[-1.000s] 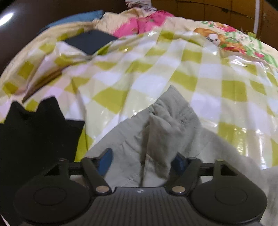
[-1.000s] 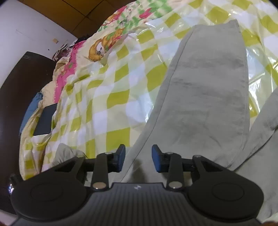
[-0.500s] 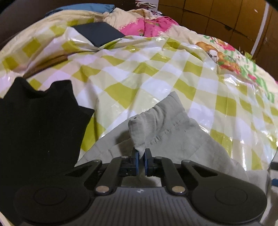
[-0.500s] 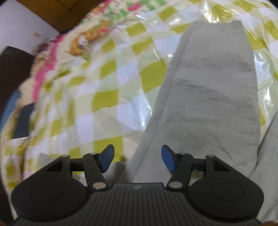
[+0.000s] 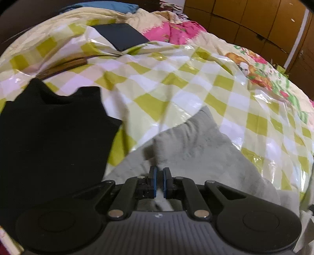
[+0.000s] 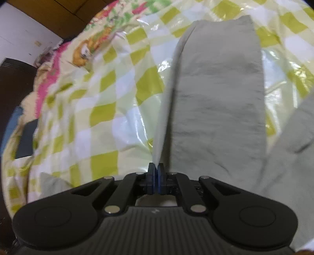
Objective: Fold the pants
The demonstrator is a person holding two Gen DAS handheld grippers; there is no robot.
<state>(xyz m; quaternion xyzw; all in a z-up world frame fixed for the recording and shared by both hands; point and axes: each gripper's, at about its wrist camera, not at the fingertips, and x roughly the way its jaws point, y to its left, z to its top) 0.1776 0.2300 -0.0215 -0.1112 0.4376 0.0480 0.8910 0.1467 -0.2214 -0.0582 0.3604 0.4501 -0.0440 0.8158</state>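
Note:
Pale grey pants [image 6: 219, 102] lie on a bed covered with a glossy yellow-and-white checked sheet [image 6: 109, 109]. One leg stretches away from me in the right wrist view. My right gripper [image 6: 156, 168] is shut on the left edge of that leg, and the pinched edge stands up as a thin ridge. In the left wrist view the waist end of the pants [image 5: 196, 145] bunches up in front of my left gripper [image 5: 159, 176], which is shut on a fold of this grey cloth.
A black garment [image 5: 51, 133] lies left of the pants. A dark flat rectangle [image 5: 121, 35], blue cloth [image 5: 102, 6] and a pink floral blanket [image 5: 176, 31] sit at the bed's far end. Wooden cupboards [image 5: 245, 17] stand behind the bed.
Both grippers have gone from open to shut on the grey cloth. The left one lifted the waist fold and shifted; the right one pinched up the leg's left edge.

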